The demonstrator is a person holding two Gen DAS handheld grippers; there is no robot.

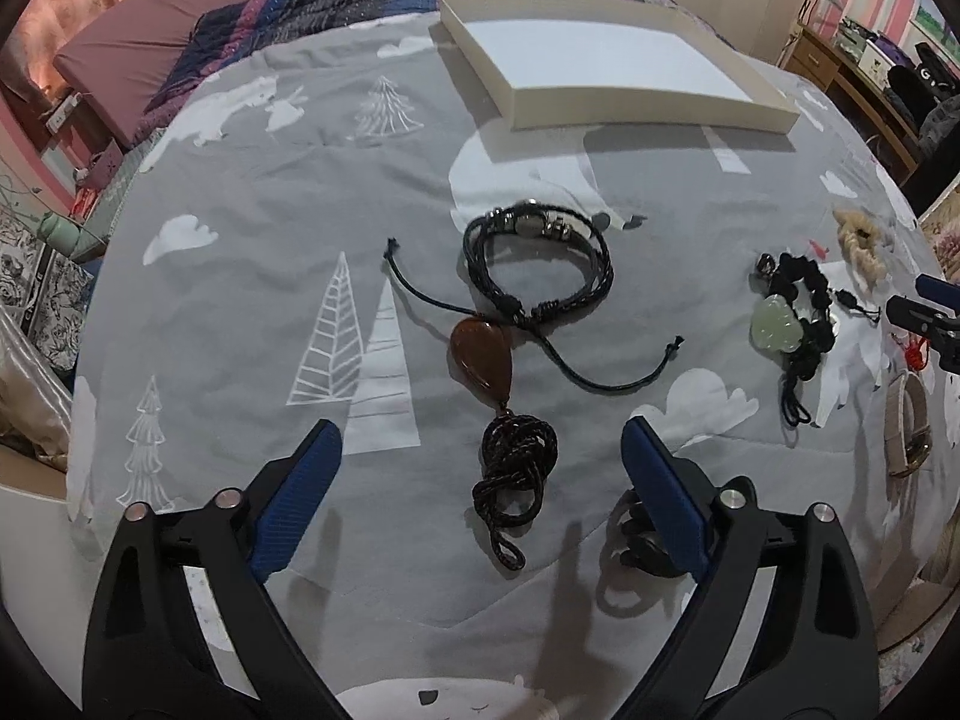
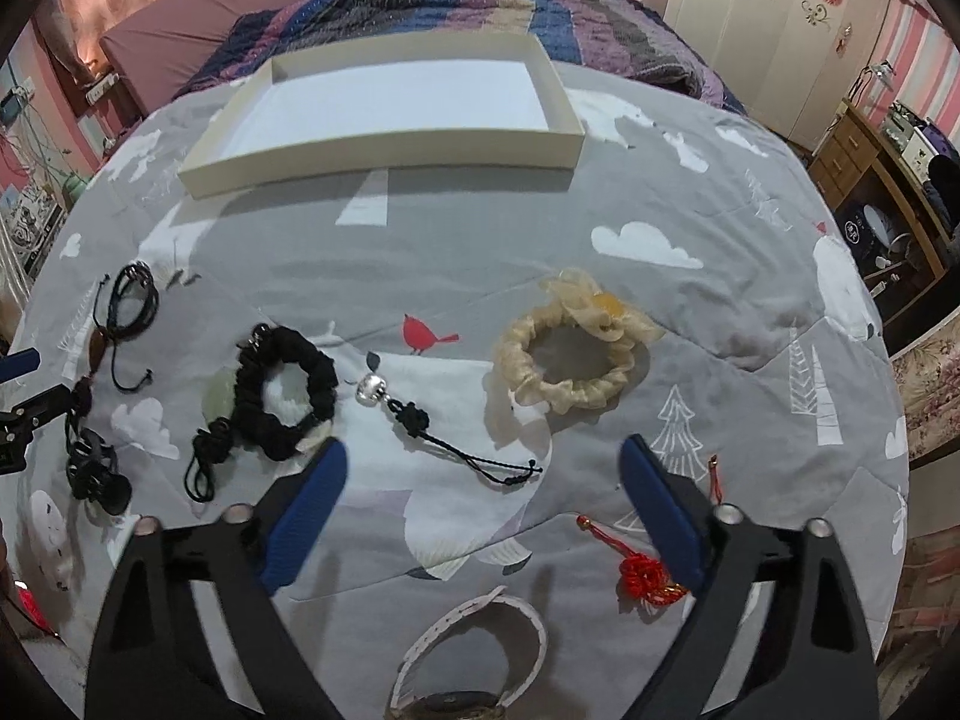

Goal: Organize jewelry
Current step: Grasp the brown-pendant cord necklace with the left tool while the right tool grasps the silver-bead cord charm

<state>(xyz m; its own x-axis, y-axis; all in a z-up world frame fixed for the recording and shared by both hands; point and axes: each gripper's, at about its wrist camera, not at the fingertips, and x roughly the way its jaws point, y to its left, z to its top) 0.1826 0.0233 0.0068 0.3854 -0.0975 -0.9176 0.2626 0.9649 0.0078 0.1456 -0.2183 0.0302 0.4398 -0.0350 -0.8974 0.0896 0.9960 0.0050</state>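
Brown pendant necklace [image 1: 483,360] lies between the open left tool's [image 1: 480,462] fingers.

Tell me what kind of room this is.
Most likely a bedroom: jewelry lies on a grey tree-print bedspread, a striped purple-blue blanket is bunched behind, and a white wardrobe stands nearby.

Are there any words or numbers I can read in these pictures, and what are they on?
"G": white letter on a dark bag on the desk, far right.
Nothing else is readable. The box is blank, and the bedspread shows only pictures.
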